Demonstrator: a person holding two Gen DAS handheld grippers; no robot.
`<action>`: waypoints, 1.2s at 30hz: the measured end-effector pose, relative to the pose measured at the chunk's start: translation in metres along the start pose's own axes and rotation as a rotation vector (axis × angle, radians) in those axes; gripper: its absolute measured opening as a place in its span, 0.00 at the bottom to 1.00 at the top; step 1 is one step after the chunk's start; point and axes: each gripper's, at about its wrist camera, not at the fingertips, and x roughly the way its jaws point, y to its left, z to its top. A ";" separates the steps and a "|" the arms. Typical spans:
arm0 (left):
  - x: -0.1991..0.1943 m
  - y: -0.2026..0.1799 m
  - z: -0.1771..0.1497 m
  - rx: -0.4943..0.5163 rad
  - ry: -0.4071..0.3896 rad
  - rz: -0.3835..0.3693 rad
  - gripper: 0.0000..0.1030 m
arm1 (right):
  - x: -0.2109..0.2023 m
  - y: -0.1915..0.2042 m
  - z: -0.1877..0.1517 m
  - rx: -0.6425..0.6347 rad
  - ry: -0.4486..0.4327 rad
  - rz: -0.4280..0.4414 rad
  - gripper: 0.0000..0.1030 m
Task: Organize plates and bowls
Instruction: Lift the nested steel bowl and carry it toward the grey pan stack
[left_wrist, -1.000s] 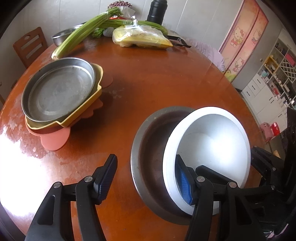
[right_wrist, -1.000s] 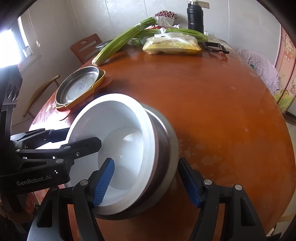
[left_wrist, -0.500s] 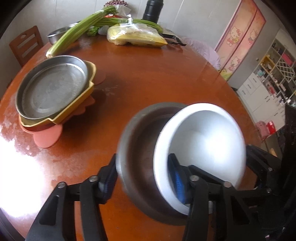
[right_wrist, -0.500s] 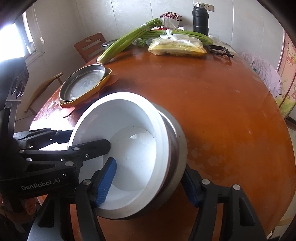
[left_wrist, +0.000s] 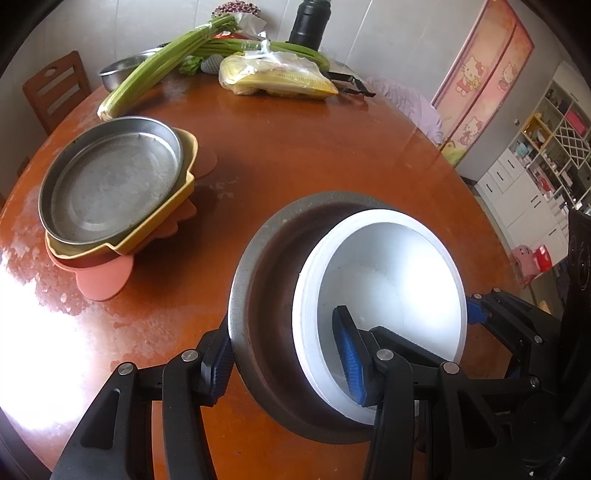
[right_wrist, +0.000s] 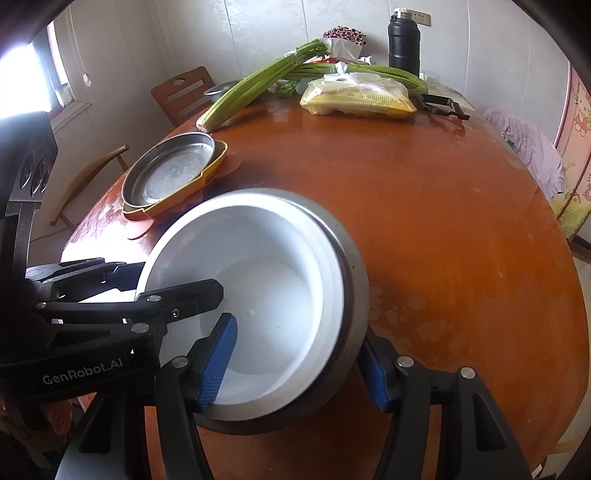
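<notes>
A white bowl (left_wrist: 388, 280) sits nested inside a steel bowl (left_wrist: 266, 295) near the front of the round wooden table (left_wrist: 295, 147). My left gripper (left_wrist: 282, 343) is shut on the pair. One pad presses the steel wall from outside, the other is inside the white bowl. My right gripper (right_wrist: 297, 343) clamps the opposite side of the white bowl (right_wrist: 280, 266) and steel bowl (right_wrist: 351, 258) the same way. At the left, a steel plate (left_wrist: 110, 184) lies on a yellow dish (left_wrist: 186, 184), which lies on a coral plate (left_wrist: 107, 280).
Celery stalks (left_wrist: 162, 70), a clear bag of yellow food (left_wrist: 277, 75), a black flask (left_wrist: 308, 22) and a steel basin (left_wrist: 118, 72) crowd the table's far edge. A wooden chair (left_wrist: 55, 88) stands behind on the left. A shelf unit (left_wrist: 546, 155) is on the right.
Both grippers have closed in on the nested bowls, each outer pad coming in against the steel wall. The white bowl now sits more squarely inside the steel one.
</notes>
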 end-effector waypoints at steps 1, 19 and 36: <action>-0.001 0.001 0.001 -0.001 -0.003 0.001 0.49 | 0.000 0.000 0.002 -0.002 -0.002 0.000 0.61; -0.032 0.012 0.023 -0.009 -0.055 -0.001 0.49 | -0.015 0.013 0.031 -0.027 -0.042 0.007 0.61; -0.070 0.048 0.056 -0.016 -0.130 -0.009 0.50 | -0.023 0.047 0.079 -0.059 -0.097 0.006 0.61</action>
